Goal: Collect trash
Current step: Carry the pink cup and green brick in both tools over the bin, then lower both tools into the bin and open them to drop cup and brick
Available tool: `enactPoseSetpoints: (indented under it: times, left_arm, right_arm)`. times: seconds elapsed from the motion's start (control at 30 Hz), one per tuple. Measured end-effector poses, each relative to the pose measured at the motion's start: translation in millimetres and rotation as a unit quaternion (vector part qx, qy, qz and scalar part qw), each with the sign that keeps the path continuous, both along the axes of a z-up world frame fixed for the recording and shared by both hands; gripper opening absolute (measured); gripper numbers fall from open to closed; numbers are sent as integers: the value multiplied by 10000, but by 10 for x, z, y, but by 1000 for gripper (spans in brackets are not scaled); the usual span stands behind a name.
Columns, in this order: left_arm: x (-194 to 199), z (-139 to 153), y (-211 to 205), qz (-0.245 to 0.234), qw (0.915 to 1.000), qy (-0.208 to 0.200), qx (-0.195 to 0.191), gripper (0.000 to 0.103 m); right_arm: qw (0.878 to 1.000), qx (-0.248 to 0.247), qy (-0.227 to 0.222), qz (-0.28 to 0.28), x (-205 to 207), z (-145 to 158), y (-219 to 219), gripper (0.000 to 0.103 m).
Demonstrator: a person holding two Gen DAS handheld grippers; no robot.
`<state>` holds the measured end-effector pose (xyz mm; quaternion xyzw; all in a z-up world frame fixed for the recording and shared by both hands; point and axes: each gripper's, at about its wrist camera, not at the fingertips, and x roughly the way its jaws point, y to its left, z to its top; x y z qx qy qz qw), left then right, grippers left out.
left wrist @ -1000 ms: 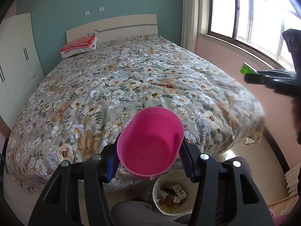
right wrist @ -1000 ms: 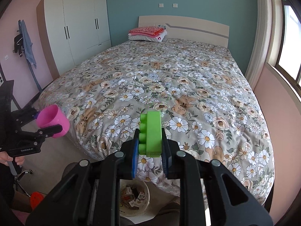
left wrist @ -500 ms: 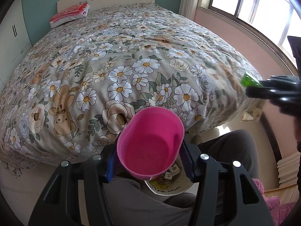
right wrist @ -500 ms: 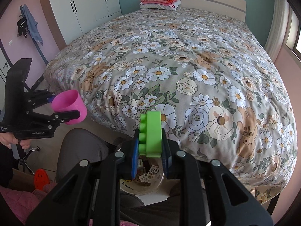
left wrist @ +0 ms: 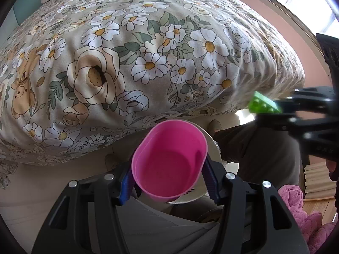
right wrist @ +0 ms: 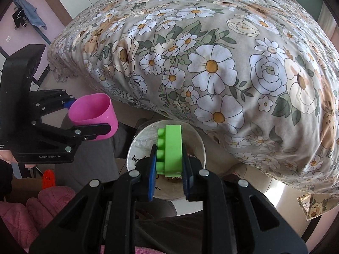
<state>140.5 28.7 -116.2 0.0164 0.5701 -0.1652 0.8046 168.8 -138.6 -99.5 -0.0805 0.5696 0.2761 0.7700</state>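
My right claw point(right wrist: 168, 170) clamps the light, rigid green brick point(right wrist: 170, 151) by its flat sides above the bin point(right wrist: 197, 141); at nine o'clock my left claw point(left wrist: 168, 182) squeezes the thin pink cup point(left wrist: 169, 160), flexible, held at mid-wall.

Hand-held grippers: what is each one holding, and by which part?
Left hand-held gripper clamps the pink cup across its side walls. Right hand-held gripper clamps the green block by its two long faces.
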Motion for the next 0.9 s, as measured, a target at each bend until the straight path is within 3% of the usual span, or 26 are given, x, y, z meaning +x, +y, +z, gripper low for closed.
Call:
enactPoseSetpoints:
  times: [0.47, 0.9]
  left_arm:
    - [123, -918, -87, 82, 9963, 838, 142, 58]
    - [262, -1572, -102, 355, 9886, 1451, 161, 58]
  right_arm:
    - [9943, -343, 1010, 56, -24, -1084, 183, 22]
    - [9857, -459, 1618, -102, 75, -1696, 241, 22]
